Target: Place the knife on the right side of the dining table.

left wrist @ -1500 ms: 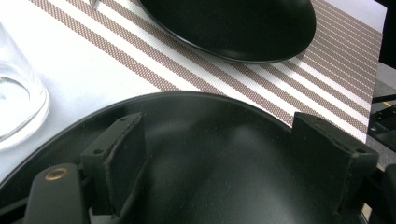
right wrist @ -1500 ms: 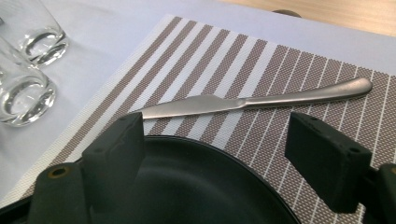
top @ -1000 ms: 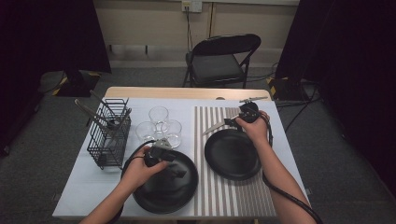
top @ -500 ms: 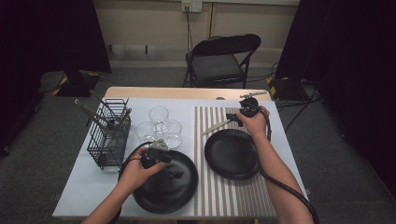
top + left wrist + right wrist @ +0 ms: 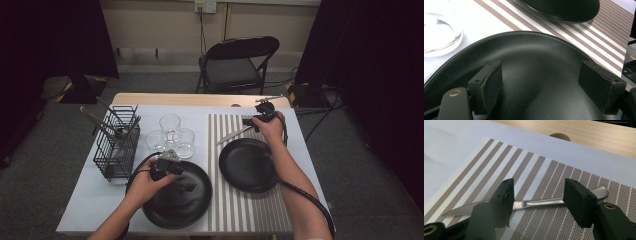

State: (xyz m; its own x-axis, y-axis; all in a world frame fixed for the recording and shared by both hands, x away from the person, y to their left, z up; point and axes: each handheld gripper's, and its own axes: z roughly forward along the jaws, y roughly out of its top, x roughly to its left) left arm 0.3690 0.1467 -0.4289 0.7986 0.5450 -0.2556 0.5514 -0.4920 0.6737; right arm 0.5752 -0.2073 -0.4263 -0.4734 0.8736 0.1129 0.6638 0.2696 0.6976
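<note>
Left gripper point(image 5: 539, 82) wide over matte black round plate point(image 5: 529, 60). Right gripper point(image 5: 536, 195) wide astride smooth steel knife point(image 5: 536, 203) on woven striped mat point(image 5: 524, 170).

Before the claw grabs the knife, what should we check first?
1. Right claw open: ok, its jaws stand apart.
2. Knife between the jaws: ok, the handle runs across the gap in the right gripper view.
3. Knife lying flat and free: ok, it rests on the striped mat with nothing on top.
4. Jaws down at the knife's level: cannot tell, the pictures do not show whether they touch the mat.
5. Right plate out of the way: ok, it sits nearer the person than the knife.
6. Left claw busy elsewhere: ok, it is open over the left plate, holding nothing.
</note>
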